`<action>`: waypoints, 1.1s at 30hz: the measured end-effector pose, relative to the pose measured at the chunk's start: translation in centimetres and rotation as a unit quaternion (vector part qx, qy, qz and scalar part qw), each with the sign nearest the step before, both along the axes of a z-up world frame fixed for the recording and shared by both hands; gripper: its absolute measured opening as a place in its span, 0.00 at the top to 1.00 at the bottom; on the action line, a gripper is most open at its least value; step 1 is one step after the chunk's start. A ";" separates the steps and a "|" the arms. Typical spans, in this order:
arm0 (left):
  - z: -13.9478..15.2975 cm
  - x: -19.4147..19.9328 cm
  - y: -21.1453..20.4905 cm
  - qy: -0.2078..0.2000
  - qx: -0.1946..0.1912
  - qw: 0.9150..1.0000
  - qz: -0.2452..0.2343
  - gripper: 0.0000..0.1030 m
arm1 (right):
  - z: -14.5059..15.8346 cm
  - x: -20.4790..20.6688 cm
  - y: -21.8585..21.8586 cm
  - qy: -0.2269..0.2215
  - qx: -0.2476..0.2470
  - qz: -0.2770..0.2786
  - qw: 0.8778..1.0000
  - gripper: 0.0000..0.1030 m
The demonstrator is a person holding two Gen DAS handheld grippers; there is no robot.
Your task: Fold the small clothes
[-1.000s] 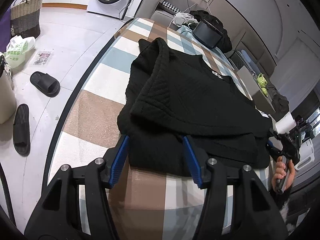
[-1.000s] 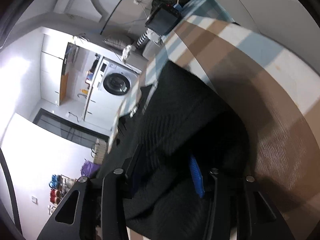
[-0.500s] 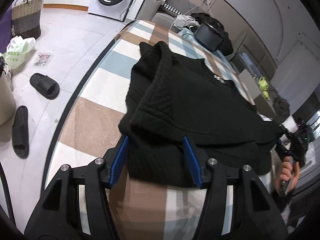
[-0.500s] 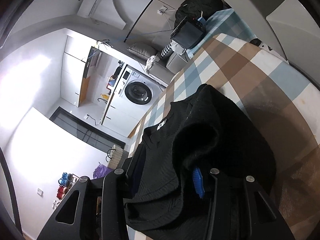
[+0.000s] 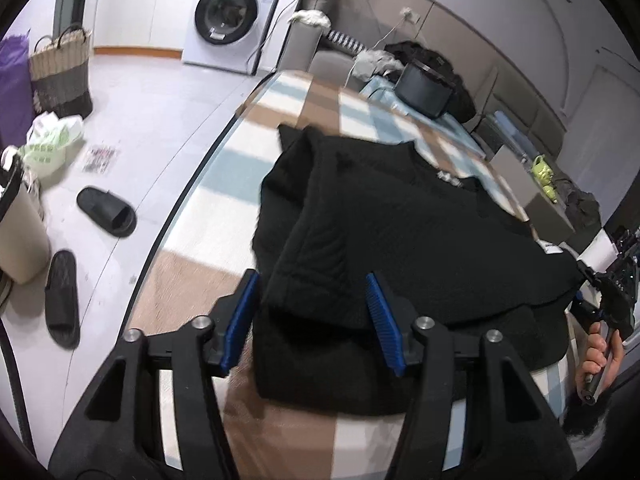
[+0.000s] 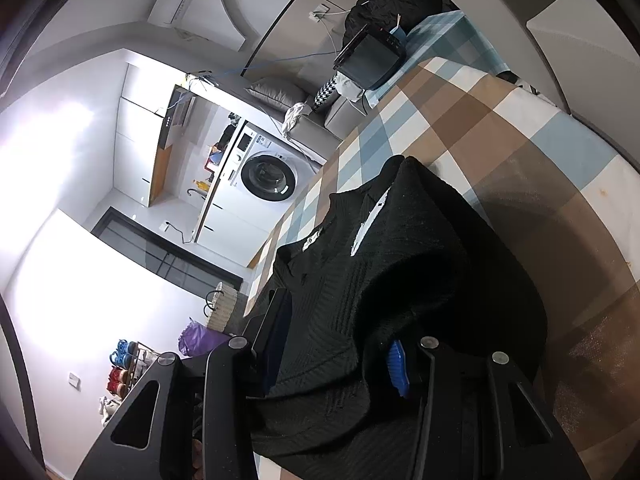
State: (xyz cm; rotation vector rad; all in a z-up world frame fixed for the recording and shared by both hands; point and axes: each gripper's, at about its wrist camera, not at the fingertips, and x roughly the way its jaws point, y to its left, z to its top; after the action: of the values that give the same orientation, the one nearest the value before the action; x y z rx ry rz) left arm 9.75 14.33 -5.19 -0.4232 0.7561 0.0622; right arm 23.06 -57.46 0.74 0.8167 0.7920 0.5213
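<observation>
While the black knit sweater [image 5: 400, 240] lies across the middle of the left wrist frame on the checked tablecloth [image 5: 224, 184] of the desk, one folded layer rests over the rest of it. The left gripper [image 5: 312, 312] sits at the lower centre, its jaws spread wide with the blue pads [image 5: 240, 316] on either side of the sweater's near edge, not pinching it. At the far right edge of that frame the right gripper [image 5: 612, 292] reaches the sweater's other end, a hand [image 5: 600, 360] wrapped on its handle. In the right wrist frame the right gripper [image 6: 340, 360] fills the bottom, its jaws also apart, with sweater [image 6: 380, 280] fabric draped between them and bunched over the right-hand blue pad [image 6: 398, 368]; whether it pinches any fabric I cannot tell. A washing machine [image 5: 228, 20] stands at upper centre, and two black slippers [image 5: 106, 212] lie on the floor at left.
</observation>
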 end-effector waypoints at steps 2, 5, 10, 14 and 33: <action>0.4 0.4 -0.1 -0.003 0.000 1.000 0.004 0.72 | 0.0 0.0 -0.1 0.002 -0.005 -0.004 1.000 0.57; 1.1 0.9 0.3 -0.012 -0.013 1.000 0.016 0.88 | -0.1 0.2 -0.3 0.007 -0.003 -0.013 1.000 0.57; 2.7 1.4 0.4 -0.034 -0.015 0.999 0.019 0.91 | -0.3 0.8 -0.8 0.024 0.000 -0.032 0.999 0.67; 3.7 1.8 0.7 -0.049 -0.024 0.998 0.022 0.94 | -0.2 1.3 -1.0 0.031 -0.004 -0.048 0.998 0.92; 6.4 16.4 7.1 -0.055 -0.076 0.994 0.047 0.92 | 4.3 13.6 0.6 0.038 0.014 -0.117 0.992 0.72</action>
State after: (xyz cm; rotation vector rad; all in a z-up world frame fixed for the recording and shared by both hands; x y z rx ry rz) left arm 26.11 21.40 1.23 -0.6020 0.6332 0.0696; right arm 36.62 -56.90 5.09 0.9457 0.7477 0.2937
